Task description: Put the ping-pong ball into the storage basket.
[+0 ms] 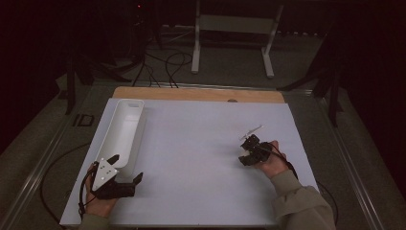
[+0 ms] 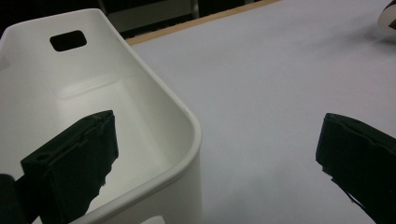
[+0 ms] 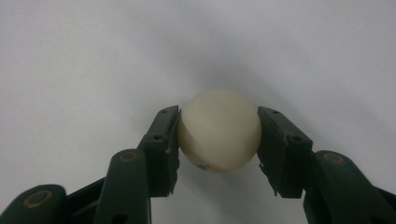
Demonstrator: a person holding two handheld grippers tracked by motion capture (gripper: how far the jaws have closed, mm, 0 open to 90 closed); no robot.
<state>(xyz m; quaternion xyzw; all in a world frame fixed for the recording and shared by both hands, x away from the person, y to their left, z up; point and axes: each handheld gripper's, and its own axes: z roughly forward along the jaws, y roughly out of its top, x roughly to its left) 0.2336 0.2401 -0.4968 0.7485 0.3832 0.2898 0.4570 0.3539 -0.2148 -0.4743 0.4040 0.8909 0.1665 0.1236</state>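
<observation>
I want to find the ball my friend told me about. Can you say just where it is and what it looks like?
Start at the big white sheet covering the table, then go to its right side, where a hand holds black tongs. Pinched between them is the ball: small, round and cream-white, unlike the long white tub on the left.

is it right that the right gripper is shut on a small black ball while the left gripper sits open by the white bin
Not quite: the ball is cream-white, not black, as the right gripper view shows. The right gripper is shut on it, and the left gripper sits open by the white bin.
</observation>
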